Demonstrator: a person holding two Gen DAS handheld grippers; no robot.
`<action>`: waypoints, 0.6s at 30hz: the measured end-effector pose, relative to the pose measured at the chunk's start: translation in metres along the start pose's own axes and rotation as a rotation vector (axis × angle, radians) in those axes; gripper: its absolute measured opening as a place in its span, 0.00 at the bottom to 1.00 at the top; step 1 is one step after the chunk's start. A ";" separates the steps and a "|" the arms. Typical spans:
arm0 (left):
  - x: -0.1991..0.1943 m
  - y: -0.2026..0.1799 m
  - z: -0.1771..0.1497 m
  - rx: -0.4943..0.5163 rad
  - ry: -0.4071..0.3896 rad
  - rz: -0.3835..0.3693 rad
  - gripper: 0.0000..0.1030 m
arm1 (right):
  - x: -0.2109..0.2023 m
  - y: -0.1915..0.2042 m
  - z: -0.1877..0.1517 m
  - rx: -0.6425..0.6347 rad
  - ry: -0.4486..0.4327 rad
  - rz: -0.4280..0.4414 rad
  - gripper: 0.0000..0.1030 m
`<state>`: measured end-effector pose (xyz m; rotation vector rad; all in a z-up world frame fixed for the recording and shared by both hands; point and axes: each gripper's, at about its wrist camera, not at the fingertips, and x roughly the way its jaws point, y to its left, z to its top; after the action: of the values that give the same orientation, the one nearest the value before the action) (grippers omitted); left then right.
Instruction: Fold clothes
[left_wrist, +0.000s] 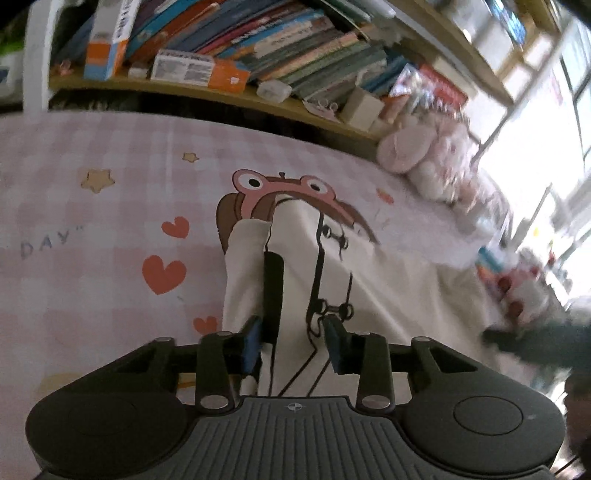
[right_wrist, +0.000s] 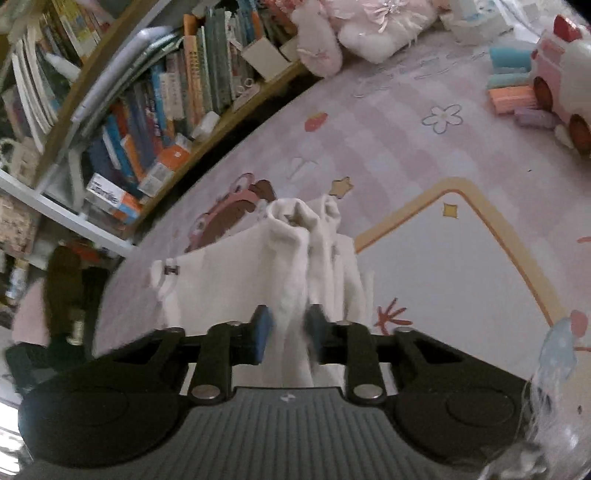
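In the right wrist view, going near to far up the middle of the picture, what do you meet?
Right gripper → white garment bunched between its fingers → cartoon print on the pink bedsheet → bookshelf at the far left, plush toys at the far edge.

Bookshelf titles (left_wrist: 280, 40): blurring beyond reading. White garment (left_wrist: 332, 280): its near edge is disappearing behind the gripper body. Dark shape (left_wrist: 535, 343) at right: smearing, unidentifiable. Toy vehicle (right_wrist: 565, 81): the frame edge is cutting it off.
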<state>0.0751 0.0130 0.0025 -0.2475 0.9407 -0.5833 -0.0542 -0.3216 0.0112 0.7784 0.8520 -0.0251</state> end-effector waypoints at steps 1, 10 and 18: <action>-0.005 0.000 -0.001 -0.015 -0.019 -0.016 0.03 | 0.002 0.001 -0.001 -0.002 -0.004 -0.023 0.10; -0.003 0.034 -0.019 -0.189 -0.009 -0.034 0.03 | 0.018 -0.006 -0.013 0.042 -0.036 -0.061 0.05; -0.002 0.023 0.003 -0.038 -0.042 0.008 0.14 | 0.009 0.028 -0.003 -0.166 -0.118 -0.118 0.16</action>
<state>0.0855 0.0325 -0.0046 -0.2892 0.9122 -0.5517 -0.0415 -0.2969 0.0208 0.5647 0.7765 -0.1023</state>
